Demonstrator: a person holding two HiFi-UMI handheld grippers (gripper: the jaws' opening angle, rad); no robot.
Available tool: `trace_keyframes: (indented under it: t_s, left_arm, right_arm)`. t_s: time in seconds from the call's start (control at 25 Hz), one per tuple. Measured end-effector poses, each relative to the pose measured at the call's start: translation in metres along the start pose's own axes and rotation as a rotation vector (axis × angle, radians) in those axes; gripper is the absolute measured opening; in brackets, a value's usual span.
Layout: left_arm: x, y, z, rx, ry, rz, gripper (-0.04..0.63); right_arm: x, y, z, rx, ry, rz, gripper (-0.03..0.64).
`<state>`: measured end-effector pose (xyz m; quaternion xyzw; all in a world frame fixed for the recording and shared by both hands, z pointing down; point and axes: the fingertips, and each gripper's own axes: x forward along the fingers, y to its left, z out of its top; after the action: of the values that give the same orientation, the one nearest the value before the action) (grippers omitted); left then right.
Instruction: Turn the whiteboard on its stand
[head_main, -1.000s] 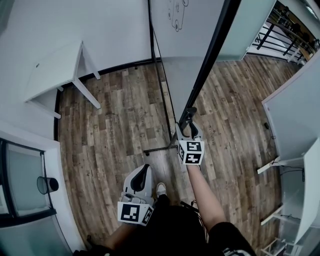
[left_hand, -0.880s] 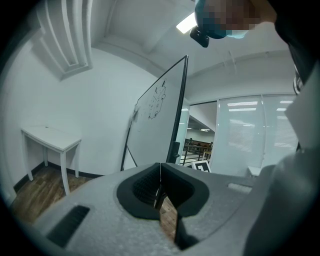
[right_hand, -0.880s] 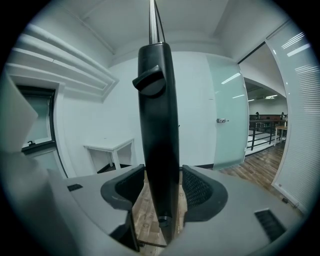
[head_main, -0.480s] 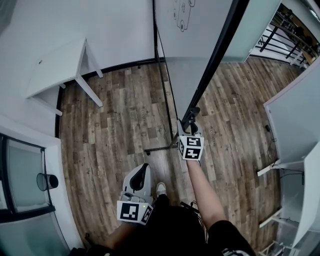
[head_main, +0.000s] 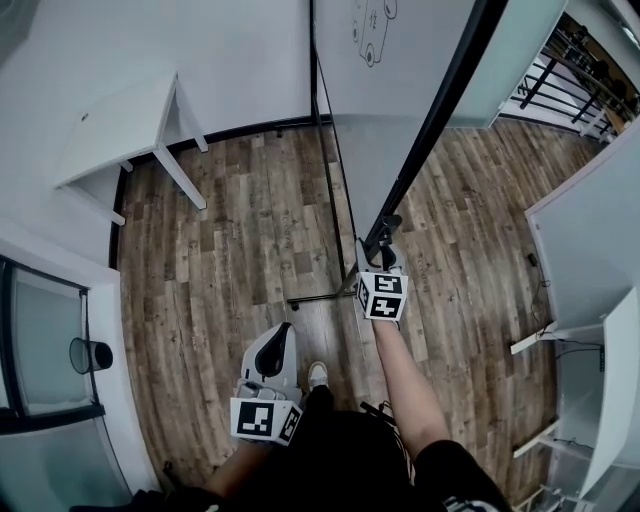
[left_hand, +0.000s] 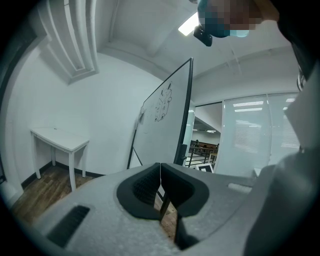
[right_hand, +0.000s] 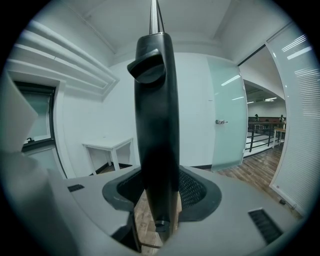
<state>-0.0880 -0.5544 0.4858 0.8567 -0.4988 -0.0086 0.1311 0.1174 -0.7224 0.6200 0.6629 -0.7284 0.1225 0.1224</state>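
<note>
The whiteboard (head_main: 400, 60) hangs in its black stand, with marker drawings near its top. Its black frame edge (head_main: 440, 110) runs down to a corner piece. My right gripper (head_main: 383, 238) is at that corner, jaws closing, with the black frame (right_hand: 157, 125) between them and the pads against its two sides. In the right gripper view the frame fills the gap of the right gripper (right_hand: 160, 192). My left gripper (head_main: 283, 338) hangs low near the person's leg, away from the board. The left gripper (left_hand: 160, 182) is shut on nothing and looks at the whiteboard (left_hand: 162, 125).
A stand leg (head_main: 335, 200) and foot bar (head_main: 320, 297) cross the wood floor in front of me. A white table (head_main: 120, 125) stands at the left wall. White furniture (head_main: 590, 220) is at the right and a frosted glass door (head_main: 515, 50) behind it. A dark cup (head_main: 90, 353) sits far left.
The right gripper has drawn in a little on the frame's corner piece and sits slightly higher in the view. The left gripper has sunk slightly.
</note>
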Motion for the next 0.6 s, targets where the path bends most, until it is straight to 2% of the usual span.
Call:
trace_keyframes:
  t_s: [0.32, 0.6]
  left_arm:
    - [-0.028, -0.014, 0.000, 0.008, -0.020, 0.026, 0.018]
    - [-0.063, -0.046, -0.004, 0.023, -0.040, 0.040, 0.018]
  right_arm:
    - [-0.037, -0.001, -0.015, -0.002, -0.003, 0.009, 0.193]
    - [-0.079, -0.003, -0.032, -0.005, 0.000, 0.022, 0.193]
